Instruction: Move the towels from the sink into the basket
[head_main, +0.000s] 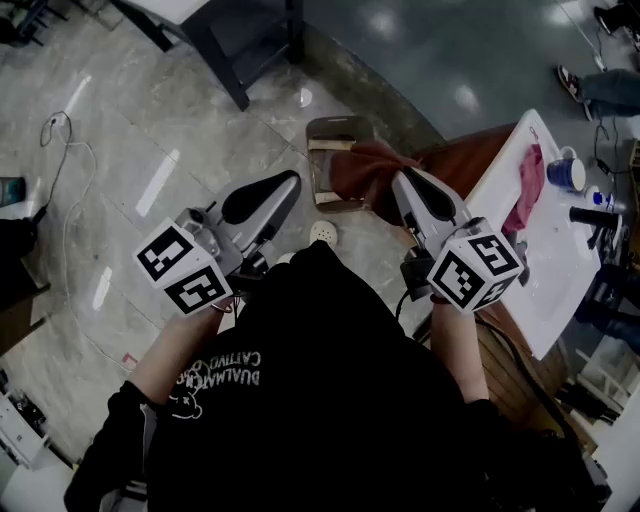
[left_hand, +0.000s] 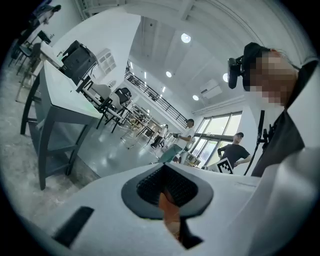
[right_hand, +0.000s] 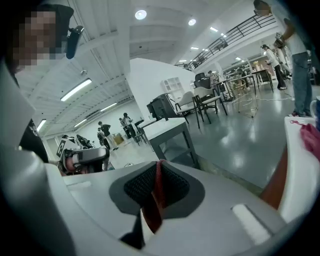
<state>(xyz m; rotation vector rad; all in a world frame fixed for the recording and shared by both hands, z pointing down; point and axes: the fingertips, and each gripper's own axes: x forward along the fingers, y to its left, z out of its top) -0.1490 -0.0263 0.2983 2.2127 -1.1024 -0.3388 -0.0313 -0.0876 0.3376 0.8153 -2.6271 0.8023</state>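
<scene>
**Currently on record: towels, basket, sink and two grippers**

1. Right gripper (head_main: 400, 178). Clenched. Its own view shows the right gripper (right_hand: 157, 182) with pads pressed on a dark red fold of the rust-brown towel (right_hand: 152, 210), which runs down out of the seam between them.
2. Rust-brown towel (head_main: 370, 160). Seen from the head view, it hangs from the right gripper's tip and spreads leftward over the basket's near side. Whether any part rests inside the basket cannot be told.
3. Basket (head_main: 335, 128). Pale, square-rimmed, standing on the grey marbled floor (head_main: 150, 130), between the two gripper tips and just beyond them.
4. Left gripper (head_main: 292, 180). Jaws drawn together. In its own view the left gripper (left_hand: 167, 187) has an orange strip (left_hand: 169, 212) caught between the pads. Whether that strip belongs to the rust-brown towel cannot be told. Its tip lies just beside the basket's left wall.
5. Pink towel (head_main: 528, 185). Lying on the white sink (head_main: 545, 270), well apart from the basket. The right gripper view catches the pink towel (right_hand: 312, 137) at its far right edge, above the sink (right_hand: 300, 170) rim.
6. Blue cup (head_main: 566, 172). Upright on the sink, just beside the pink towel.
7. Dark-legged table (head_main: 240, 40). On the floor beyond the basket.
8. Round white floor drain (head_main: 323, 233). Near the basket, between the grippers.
</scene>
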